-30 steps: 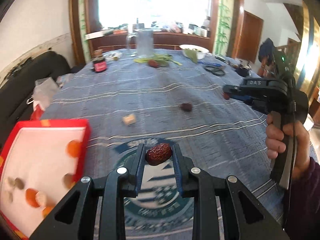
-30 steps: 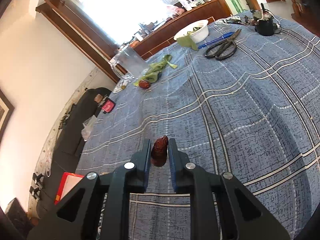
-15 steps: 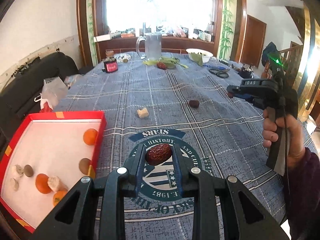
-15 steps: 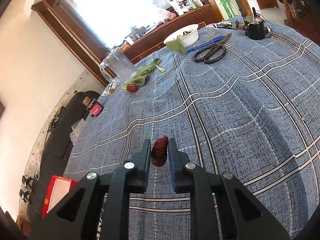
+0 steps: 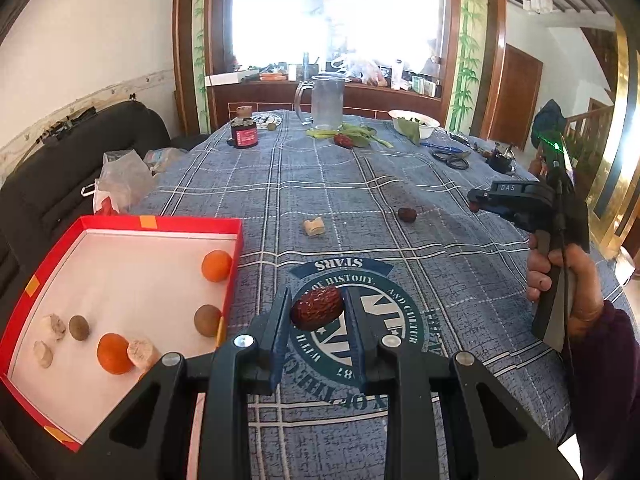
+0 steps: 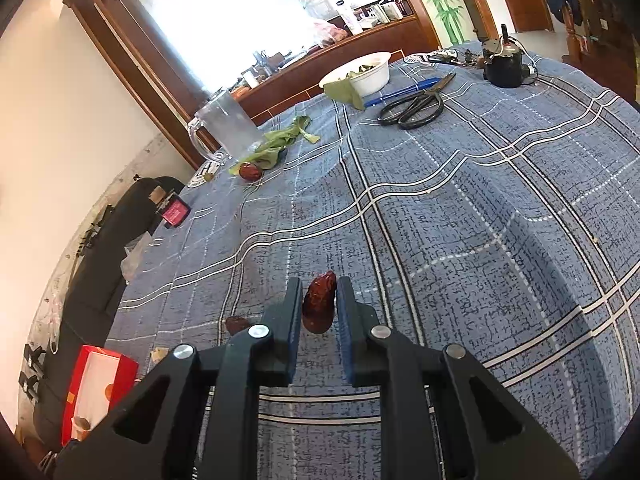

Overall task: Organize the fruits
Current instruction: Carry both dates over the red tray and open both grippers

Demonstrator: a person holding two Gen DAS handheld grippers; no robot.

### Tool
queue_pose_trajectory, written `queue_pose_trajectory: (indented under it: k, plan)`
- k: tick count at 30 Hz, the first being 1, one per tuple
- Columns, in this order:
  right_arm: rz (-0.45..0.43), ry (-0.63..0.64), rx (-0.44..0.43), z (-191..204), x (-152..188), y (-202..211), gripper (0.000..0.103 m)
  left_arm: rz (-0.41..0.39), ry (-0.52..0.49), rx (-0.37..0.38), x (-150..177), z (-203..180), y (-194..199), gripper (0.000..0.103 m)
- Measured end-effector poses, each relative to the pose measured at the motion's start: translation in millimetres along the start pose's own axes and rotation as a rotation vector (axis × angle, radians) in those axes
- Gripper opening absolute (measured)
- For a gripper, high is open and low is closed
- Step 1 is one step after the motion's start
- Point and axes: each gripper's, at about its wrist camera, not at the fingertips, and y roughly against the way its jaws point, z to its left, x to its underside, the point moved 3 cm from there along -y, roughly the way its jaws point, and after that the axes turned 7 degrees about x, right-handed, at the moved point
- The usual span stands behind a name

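My left gripper (image 5: 317, 309) is shut on a wrinkled red date (image 5: 317, 307), held crosswise above the cloth's round emblem, just right of the red tray (image 5: 160, 224). The tray holds oranges (image 5: 216, 265), brown round fruits (image 5: 207, 320) and pale pieces. My right gripper (image 6: 319, 304) is shut on a second red date (image 6: 319, 306), held lengthwise over the blue checked tablecloth; in the left wrist view the right gripper (image 5: 474, 202) hangs at the right in a person's hand. Another date (image 5: 407, 214) and a pale chunk (image 5: 313, 227) lie loose mid-table. A further date (image 5: 343, 140) rests by green leaves.
At the far end stand a glass jug (image 5: 327, 98), a dark jar (image 5: 243, 133), a white bowl (image 6: 360, 74) with greens, scissors (image 6: 414, 106), a blue pen (image 6: 404, 92) and a black device (image 6: 503, 64). A dark sofa (image 5: 80, 152) with plastic bags borders the table's left side.
The left gripper has drawn back with its date, so more of the tray and the emblem show. The right gripper kept its place, tilting slightly, date still held.
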Motion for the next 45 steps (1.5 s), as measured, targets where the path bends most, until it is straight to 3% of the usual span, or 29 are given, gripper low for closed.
queue_pose_trajectory:
  k: [10, 17, 23, 30, 36, 45]
  plan:
    - [-0.026, -0.015, 0.056, -11, -1, 1, 0.019, -0.014, 0.045, 0.011, 5, 21, 12, 0.026]
    - [-0.051, -0.002, 0.088, -4, 7, 16, 0.019, -0.046, 0.103, -0.037, 8, 61, 29, 0.026]
    - [-0.045, 0.026, -0.051, 35, 41, 45, 0.019, -0.087, 0.172, -0.143, 10, 108, 48, 0.026]
    - [0.018, 0.173, -0.278, 130, 95, 66, 0.019, -0.108, 0.225, -0.254, 19, 152, 63, 0.026]
    - [0.071, 0.311, -0.438, 203, 139, 87, 0.019, -0.092, 0.241, -0.282, 31, 170, 62, 0.026]
    - [0.172, 0.447, -0.531, 256, 202, 92, 0.019, -0.068, 0.235, -0.298, 40, 183, 59, 0.026]
